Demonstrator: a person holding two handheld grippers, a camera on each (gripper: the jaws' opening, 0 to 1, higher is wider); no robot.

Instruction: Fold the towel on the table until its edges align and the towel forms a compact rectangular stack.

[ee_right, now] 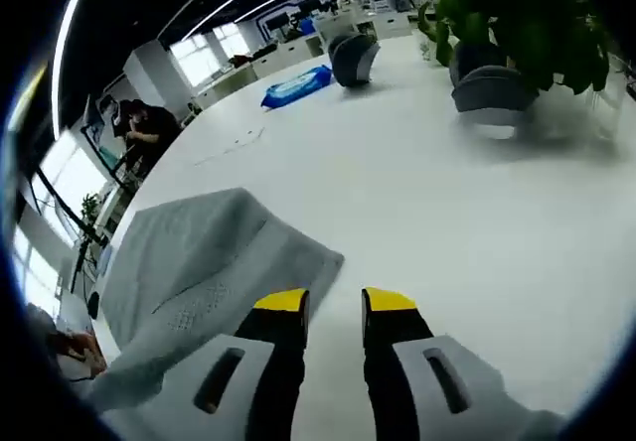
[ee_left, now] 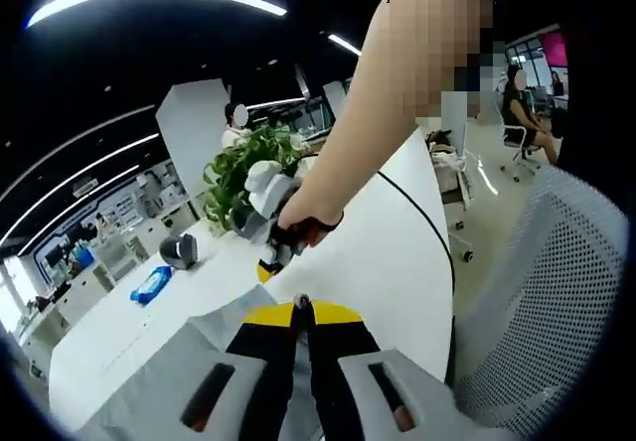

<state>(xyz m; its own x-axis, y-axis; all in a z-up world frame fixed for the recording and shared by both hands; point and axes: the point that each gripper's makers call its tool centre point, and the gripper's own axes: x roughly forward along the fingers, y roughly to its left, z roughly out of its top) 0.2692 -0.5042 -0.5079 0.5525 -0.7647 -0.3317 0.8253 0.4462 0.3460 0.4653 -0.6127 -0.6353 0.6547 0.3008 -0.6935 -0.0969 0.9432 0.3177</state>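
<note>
My left tool had its yellow-tipped jaws pressed together with no gap I could make out, and grey towel cloth lay right under and around them; I judged a layer was pinched between the tips, though the cloth inside the jaws was hidden. Just ahead of it, the right tool hovered over the white tabletop, held by a hand.

In the right gripper view, my right tool stood with its jaws parted and nothing between them, only bare tabletop. The towel lay just to its left, rumpled, with one corner reaching close to the left jaw and a raised fold running back from it. Farther ahead sat a blue packet, a dark rounded object and a potted plant.

As I read it, the fold was under way but unfinished: the cloth was bunched, its edges unmatched, no tidy rectangle yet. What remained was laying the held edge over, squaring the corners and repeating until compact.
</note>
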